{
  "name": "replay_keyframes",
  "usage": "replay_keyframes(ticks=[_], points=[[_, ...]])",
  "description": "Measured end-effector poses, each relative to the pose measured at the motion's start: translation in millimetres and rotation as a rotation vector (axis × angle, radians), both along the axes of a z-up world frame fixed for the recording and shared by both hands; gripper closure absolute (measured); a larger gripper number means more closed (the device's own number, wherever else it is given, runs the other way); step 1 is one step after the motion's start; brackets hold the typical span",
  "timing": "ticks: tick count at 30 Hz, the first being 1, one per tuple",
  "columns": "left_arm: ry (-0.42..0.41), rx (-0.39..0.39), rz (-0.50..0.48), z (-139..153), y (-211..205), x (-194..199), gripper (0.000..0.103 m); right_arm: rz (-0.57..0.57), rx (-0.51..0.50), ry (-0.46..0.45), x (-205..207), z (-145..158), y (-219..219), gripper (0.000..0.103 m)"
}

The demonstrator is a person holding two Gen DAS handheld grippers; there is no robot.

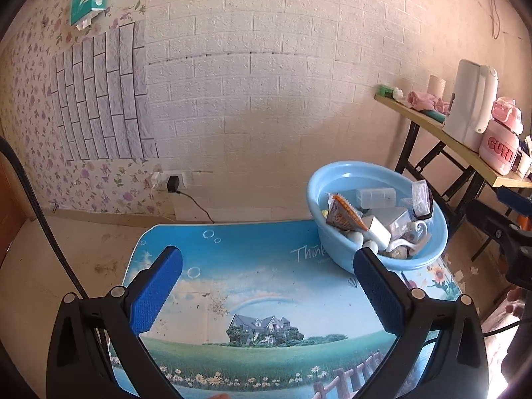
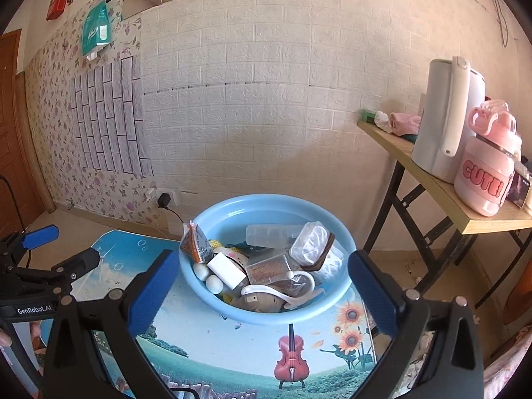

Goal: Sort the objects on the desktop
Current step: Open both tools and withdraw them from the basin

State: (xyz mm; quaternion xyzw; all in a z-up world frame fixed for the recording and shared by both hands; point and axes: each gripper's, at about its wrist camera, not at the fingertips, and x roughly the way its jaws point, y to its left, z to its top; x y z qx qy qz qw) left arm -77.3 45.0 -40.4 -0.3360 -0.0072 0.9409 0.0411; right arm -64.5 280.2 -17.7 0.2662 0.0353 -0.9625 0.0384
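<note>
On printed table, round glossy plastic basin, perhaps full

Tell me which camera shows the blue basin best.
The right wrist view: the blue basin sits centred, whole rim and contents visible. In the left wrist view the basin lies off to the right, partly behind a blue fingertip.

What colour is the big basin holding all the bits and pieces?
The basin is light blue, clearest in the right wrist view.

Left hand-held gripper gapes empty over table beside filled basin.
</note>
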Motion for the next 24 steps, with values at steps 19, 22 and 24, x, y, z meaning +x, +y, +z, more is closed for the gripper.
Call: replay_keyframes(ticks=[19,22,24], points=[[-0.018,-0.015,0.020,2.2,0.4,13.4,0.000,0.002,-0.022,-0.031,10.2,-2.6,-7.1,0.000],[-0.014,-0.012,0.019,3.7,0.3,15.7,0.000,0.004,-0.020,-0.033,12.8,-2.3,-8.9,0.000],[-0.011,-0.013,0.017,4.8,0.4,17.2,0.000,0.005,-0.020,-0.034,14.5,-2.1,-9.9,0.000]])
